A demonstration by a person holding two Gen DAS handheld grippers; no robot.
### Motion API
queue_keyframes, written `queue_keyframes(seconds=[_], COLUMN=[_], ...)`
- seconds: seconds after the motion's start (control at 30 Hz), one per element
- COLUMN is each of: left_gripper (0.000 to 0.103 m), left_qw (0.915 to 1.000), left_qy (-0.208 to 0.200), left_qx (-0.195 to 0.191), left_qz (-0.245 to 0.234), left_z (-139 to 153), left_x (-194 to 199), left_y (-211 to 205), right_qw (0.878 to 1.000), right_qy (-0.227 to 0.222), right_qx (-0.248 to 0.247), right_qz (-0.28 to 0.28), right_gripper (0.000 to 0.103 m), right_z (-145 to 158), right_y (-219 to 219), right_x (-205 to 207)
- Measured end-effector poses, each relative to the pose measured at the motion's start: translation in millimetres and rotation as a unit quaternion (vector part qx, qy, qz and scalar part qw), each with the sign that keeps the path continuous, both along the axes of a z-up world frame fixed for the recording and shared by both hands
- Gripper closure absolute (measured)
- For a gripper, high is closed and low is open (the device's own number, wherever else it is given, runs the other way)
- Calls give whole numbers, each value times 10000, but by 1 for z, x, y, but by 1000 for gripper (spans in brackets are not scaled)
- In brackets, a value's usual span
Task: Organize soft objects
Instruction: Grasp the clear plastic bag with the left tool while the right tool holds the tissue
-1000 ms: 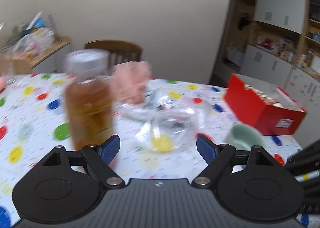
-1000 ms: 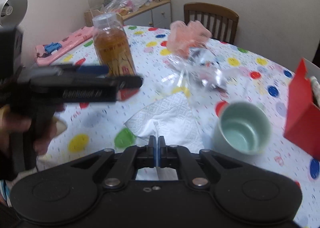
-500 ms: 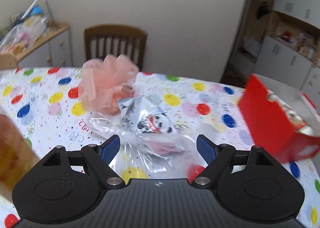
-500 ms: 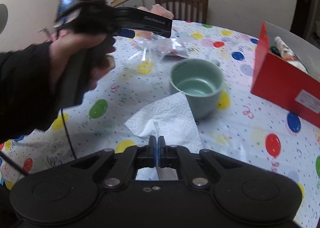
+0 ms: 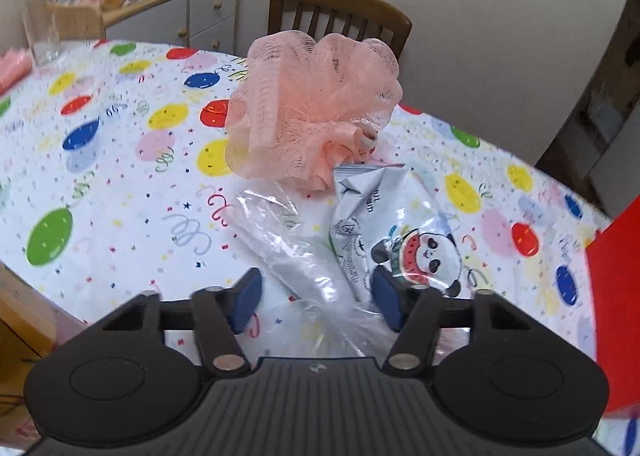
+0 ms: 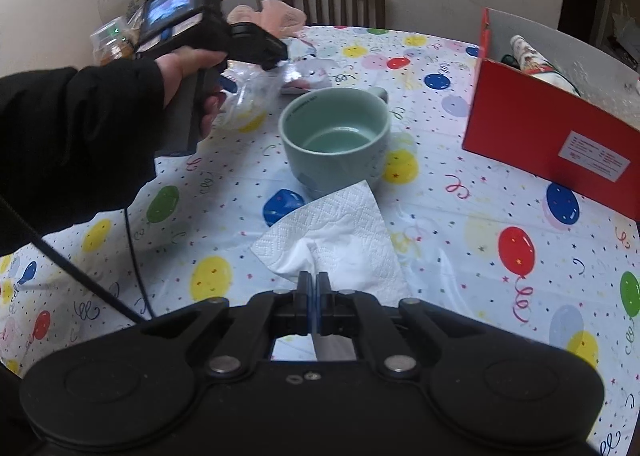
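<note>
My left gripper [image 5: 316, 302] is open, low over the table, its jaws on either side of a crumpled clear plastic bag [image 5: 292, 248]. A panda-print tissue pack [image 5: 396, 232] lies just right of the bag. A pink mesh bath pouf [image 5: 312, 112] sits behind both. My right gripper [image 6: 314, 288] is shut on a white paper napkin [image 6: 332, 240] and holds it above the table. The right wrist view also shows the left gripper [image 6: 276, 52] over the bag [image 6: 248, 84].
A pale green mug [image 6: 336, 136] stands behind the napkin. An open red box [image 6: 552, 136] with items inside is at the right. A wooden chair [image 5: 340, 16] stands beyond the balloon-print tablecloth [image 5: 120, 160]. A cluttered side cabinet [image 5: 172, 4] is at the far left.
The left gripper moved forward and down past the amber bottle to the plastic bag. The right gripper swung right, still holding the napkin, nearer the mug and red box.
</note>
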State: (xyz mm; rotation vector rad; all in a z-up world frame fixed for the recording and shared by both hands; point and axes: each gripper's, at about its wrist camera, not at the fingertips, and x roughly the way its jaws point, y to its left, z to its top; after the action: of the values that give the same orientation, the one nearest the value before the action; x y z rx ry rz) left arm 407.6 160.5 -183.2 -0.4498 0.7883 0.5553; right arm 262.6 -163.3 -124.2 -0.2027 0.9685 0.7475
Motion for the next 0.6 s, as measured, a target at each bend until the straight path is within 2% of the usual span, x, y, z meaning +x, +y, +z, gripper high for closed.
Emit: queue_keyframes(seconds=[0.07,0.17,0.37,0.6], left_gripper=[68,72,74,75], left_qw=[9999,9998,9995,9985], left_qy=[-101,-169,-266,-362], left_qx=[-126,-136,-150,-174], left_qz=[0,30,53,-359], left_z=[0,4,9,25], left_x=[-2,-7,-25,-56], left_y=[2,1,-1,-24], right_qw=[10000,10000,9998,9988], right_qy=[-9,-23,-103,-231], right_qx=[17,49,132,332], right_qz=[-19,-18,-97,-276], right_gripper=[101,101,101,101], right_z=[0,0,4,14], right_y=[-2,-4,-9,-23], right_x=[2,3,7,10])
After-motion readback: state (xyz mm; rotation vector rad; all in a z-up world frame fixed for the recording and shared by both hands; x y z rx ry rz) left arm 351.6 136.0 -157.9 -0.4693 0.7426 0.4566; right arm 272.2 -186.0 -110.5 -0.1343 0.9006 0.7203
